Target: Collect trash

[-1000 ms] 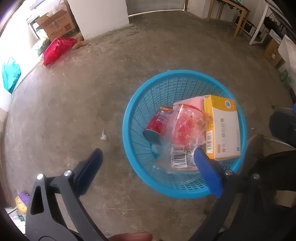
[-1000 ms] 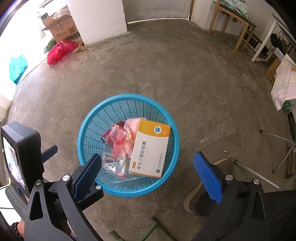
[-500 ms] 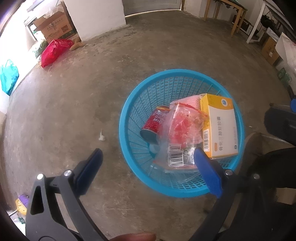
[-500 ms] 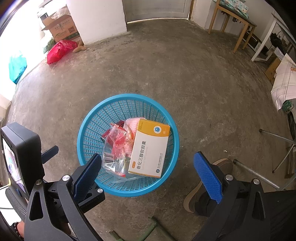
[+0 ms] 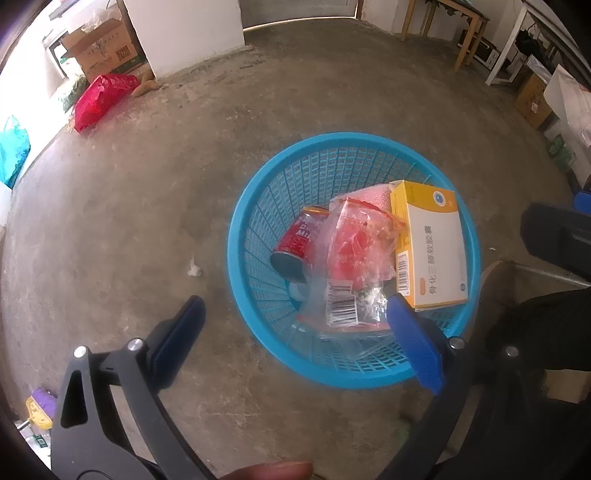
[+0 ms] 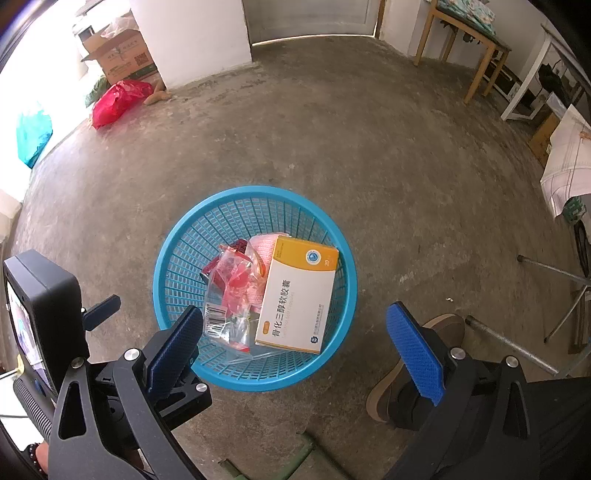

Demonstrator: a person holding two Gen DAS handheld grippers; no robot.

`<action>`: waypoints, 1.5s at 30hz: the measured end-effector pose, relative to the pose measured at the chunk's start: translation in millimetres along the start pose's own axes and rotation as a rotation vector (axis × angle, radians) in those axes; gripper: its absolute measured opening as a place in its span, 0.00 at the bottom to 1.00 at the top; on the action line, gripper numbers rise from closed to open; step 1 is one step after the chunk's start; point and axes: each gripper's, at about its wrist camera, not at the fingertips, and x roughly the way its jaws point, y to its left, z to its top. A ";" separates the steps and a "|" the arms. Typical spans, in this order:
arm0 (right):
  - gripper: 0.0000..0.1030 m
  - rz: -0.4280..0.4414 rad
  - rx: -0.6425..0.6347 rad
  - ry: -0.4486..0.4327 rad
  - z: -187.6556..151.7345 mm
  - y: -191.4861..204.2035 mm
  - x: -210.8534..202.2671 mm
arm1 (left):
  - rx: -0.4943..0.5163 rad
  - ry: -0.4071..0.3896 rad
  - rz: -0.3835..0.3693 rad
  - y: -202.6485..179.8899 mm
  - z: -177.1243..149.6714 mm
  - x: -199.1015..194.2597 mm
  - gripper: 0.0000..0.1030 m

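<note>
A round blue plastic basket (image 5: 258, 206) (image 6: 184, 236) stands on the concrete floor. Inside lie a yellow-and-white medicine box (image 5: 430, 245) (image 6: 297, 297), a clear bag with red contents (image 5: 352, 254) (image 6: 231, 288), a red can (image 5: 299, 242) on its side and a pink mesh piece (image 5: 369, 194). A small white scrap (image 5: 194, 267) lies on the floor left of the basket. My left gripper (image 5: 295, 332) is open and empty above the basket's near-left rim. My right gripper (image 6: 295, 336) is open and empty above the basket's near edge.
A red bag (image 5: 98, 98) (image 6: 116, 99), a cardboard box (image 5: 101, 51) and a white pillar (image 5: 192, 33) stand far left. A teal bag (image 5: 13, 149) is at the left edge. Wooden table legs (image 6: 476, 55) are far right. A shoe (image 6: 410, 365) and metal legs (image 6: 517, 343) lie near right.
The left gripper has drifted slightly left, so the basket sits a little further right in its view. The right gripper has barely moved. Both stay open.
</note>
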 end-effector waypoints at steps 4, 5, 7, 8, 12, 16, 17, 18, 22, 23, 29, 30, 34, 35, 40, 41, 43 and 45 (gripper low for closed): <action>0.94 0.000 0.004 0.004 -2.7 -2.1 2.9 | 0.007 0.003 0.001 -1.1 -1.0 1.0 0.92; 0.94 0.000 0.005 0.005 -2.3 -2.1 3.1 | 0.007 0.004 -0.001 -1.0 -1.3 1.1 0.92; 0.94 0.000 0.006 0.005 -2.4 -2.1 3.3 | 0.006 0.005 0.001 -1.2 -1.5 1.2 0.92; 0.94 0.000 0.005 0.005 -1.9 -2.0 2.9 | 0.005 0.006 -0.007 -1.3 -1.4 1.2 0.92; 0.94 -0.001 0.007 0.005 -2.1 -2.2 3.3 | 0.000 0.012 -0.022 -0.2 -1.0 1.7 0.92; 0.94 0.000 0.008 0.007 -2.5 -2.2 4.0 | 0.004 0.015 -0.021 -0.5 -1.5 2.2 0.92; 0.94 0.000 0.008 0.008 -3.6 -2.7 4.6 | 0.003 0.014 -0.021 -0.3 -1.8 2.1 0.92; 0.94 0.000 0.008 0.008 -4.3 -2.8 4.9 | 0.004 0.015 -0.025 -0.1 -1.7 2.4 0.92; 0.94 0.000 0.010 0.008 -4.4 -3.3 4.9 | 0.006 0.020 -0.032 -0.5 -2.2 2.9 0.92; 0.94 0.001 0.008 0.008 -3.4 -3.0 4.4 | 0.007 0.020 -0.031 -1.0 -2.1 3.2 0.92; 0.94 0.000 0.007 0.009 -3.1 -3.3 4.2 | 0.006 0.023 -0.031 -0.7 -1.9 3.8 0.92; 0.94 -0.001 0.008 0.009 -3.3 -3.0 5.1 | 0.005 0.025 -0.033 -0.9 -1.8 3.7 0.92; 0.94 -0.001 0.009 0.009 -3.1 -3.2 4.9 | 0.002 0.029 -0.041 -0.3 -2.5 3.9 0.92; 0.94 0.000 0.008 0.010 -3.4 -3.2 5.0 | 0.003 0.029 -0.039 -0.6 -2.6 3.9 0.92; 0.94 -0.001 0.008 0.009 -4.0 -3.5 5.2 | 0.000 0.036 -0.047 -0.2 -3.2 4.7 0.92; 0.94 -0.001 0.009 0.010 -3.1 -3.2 5.1 | 0.002 0.034 -0.046 0.1 -3.1 4.6 0.92; 0.94 -0.001 0.009 0.011 -3.7 -3.0 5.1 | 0.002 0.035 -0.048 0.4 -3.7 4.6 0.92; 0.94 -0.001 0.008 0.010 -2.5 -3.3 4.6 | 0.004 0.035 -0.050 0.3 -3.9 4.5 0.92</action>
